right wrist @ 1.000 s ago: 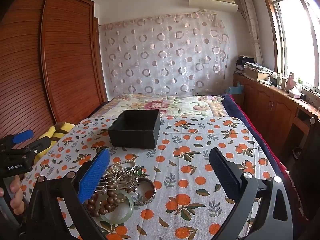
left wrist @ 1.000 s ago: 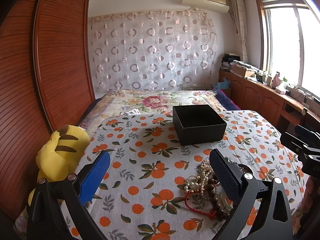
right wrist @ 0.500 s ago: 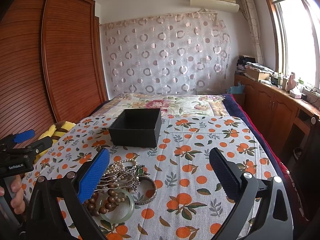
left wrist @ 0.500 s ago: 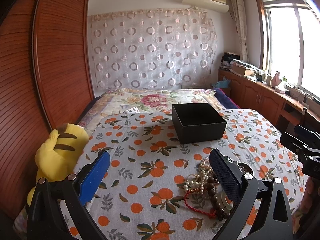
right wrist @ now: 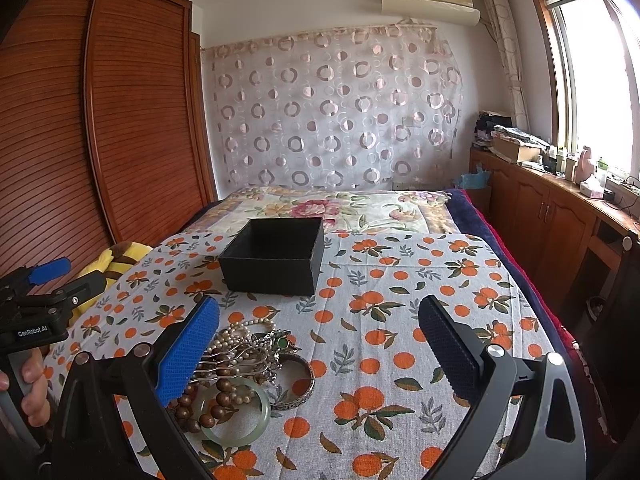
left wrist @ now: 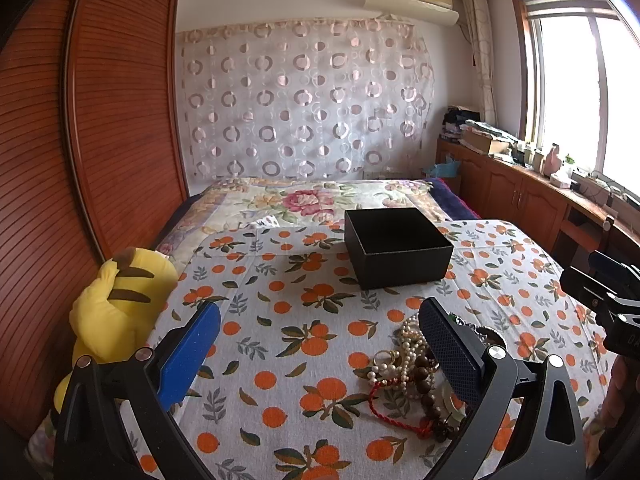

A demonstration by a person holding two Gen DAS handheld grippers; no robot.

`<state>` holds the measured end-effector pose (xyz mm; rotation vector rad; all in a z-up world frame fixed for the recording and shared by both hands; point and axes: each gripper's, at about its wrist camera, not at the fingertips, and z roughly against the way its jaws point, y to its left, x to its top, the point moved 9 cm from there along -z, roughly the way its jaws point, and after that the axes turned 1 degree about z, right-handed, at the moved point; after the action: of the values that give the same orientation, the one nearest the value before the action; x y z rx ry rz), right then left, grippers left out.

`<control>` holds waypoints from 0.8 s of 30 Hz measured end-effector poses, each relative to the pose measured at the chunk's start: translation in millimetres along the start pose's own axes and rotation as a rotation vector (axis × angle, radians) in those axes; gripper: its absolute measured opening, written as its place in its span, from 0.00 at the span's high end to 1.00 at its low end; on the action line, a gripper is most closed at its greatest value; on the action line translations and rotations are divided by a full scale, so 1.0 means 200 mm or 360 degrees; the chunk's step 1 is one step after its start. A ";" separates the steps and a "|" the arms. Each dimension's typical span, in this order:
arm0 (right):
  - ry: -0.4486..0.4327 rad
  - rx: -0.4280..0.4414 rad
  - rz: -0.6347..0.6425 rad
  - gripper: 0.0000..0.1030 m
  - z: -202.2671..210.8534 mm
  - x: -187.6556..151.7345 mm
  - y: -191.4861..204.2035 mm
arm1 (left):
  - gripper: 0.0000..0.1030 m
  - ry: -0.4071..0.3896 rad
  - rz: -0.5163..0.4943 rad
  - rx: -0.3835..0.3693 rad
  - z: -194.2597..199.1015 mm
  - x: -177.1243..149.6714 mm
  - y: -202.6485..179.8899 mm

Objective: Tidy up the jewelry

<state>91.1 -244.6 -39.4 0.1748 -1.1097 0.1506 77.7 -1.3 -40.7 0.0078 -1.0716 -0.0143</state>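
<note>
A heap of jewelry (left wrist: 404, 364) lies on the orange-print cloth: pearl strands, brown wooden beads, a red cord. In the right wrist view the heap (right wrist: 244, 364) also shows a pale green jade bangle (right wrist: 236, 412) and a silver bangle (right wrist: 296, 380). An open, empty black box (left wrist: 396, 246) stands behind it, also in the right wrist view (right wrist: 274, 256). My left gripper (left wrist: 320, 340) is open and empty, the heap by its right finger. My right gripper (right wrist: 320, 340) is open and empty, the heap by its left finger.
A yellow plush toy (left wrist: 116, 300) lies at the bed's left edge beside the wooden wardrobe (left wrist: 80, 160). Wooden cabinets (right wrist: 560, 216) with clutter run under the window on the right. The bed's right edge (right wrist: 532, 300) drops to the floor.
Both views have shifted very slightly; the box and heap sit marginally higher in frame. Nothing was grasped or moved.
</note>
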 end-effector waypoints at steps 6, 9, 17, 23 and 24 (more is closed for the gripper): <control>0.0000 0.0002 0.0001 0.02 0.00 0.01 0.00 | 0.07 0.0000 0.0002 0.0001 0.00 0.00 0.00; -0.0001 0.0002 0.0001 0.02 0.01 0.01 0.00 | 0.07 -0.0001 0.0002 -0.0001 0.00 0.00 0.00; -0.0003 0.0001 0.0002 0.02 0.01 0.01 0.01 | 0.07 -0.0006 0.0001 -0.0005 -0.01 0.00 -0.03; -0.0003 0.0001 0.0004 0.02 0.01 0.01 0.01 | 0.07 -0.0006 0.0002 -0.0004 -0.01 0.00 -0.03; -0.0003 0.0001 0.0003 0.02 0.02 0.01 0.01 | 0.07 -0.0007 0.0002 -0.0003 -0.01 0.00 -0.03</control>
<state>89.0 -243.7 -36.0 0.1745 -1.1118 0.1529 78.6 -6.4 -42.4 0.0054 -1.0758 -0.0142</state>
